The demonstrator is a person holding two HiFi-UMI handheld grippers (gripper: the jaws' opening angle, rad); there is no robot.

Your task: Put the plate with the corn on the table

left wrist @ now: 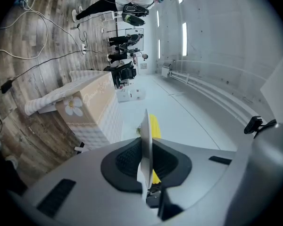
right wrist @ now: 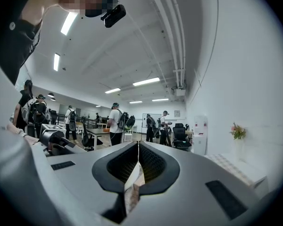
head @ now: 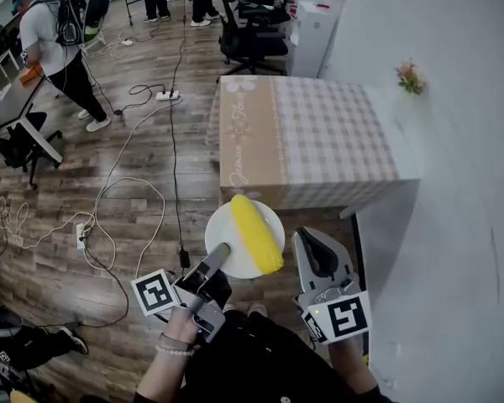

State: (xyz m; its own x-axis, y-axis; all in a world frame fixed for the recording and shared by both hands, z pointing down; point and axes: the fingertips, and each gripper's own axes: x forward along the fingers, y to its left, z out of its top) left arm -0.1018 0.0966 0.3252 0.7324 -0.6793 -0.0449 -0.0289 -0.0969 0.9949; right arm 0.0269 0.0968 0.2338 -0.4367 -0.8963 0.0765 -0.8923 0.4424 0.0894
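A white plate [head: 235,263] carrying a yellow corn cob [head: 256,233] hangs in the air just in front of the table [head: 319,141], which wears a checked beige cloth. My left gripper [head: 222,252] is shut on the plate's near rim. In the left gripper view the plate [left wrist: 145,140] shows edge-on, pinched between the black pads, with the corn [left wrist: 154,125] behind it and the table [left wrist: 87,108] further off. To the right of the plate my right gripper [head: 312,243] is shut and holds nothing; its own view shows the gripper [right wrist: 138,160] with its pads pressed together.
Cables and a power strip [head: 167,96] lie on the wooden floor left of the table. Office chairs [head: 254,32] stand behind it. A person [head: 55,44] stands at a desk far left. A small flower [head: 410,76] sits by the white wall on the right.
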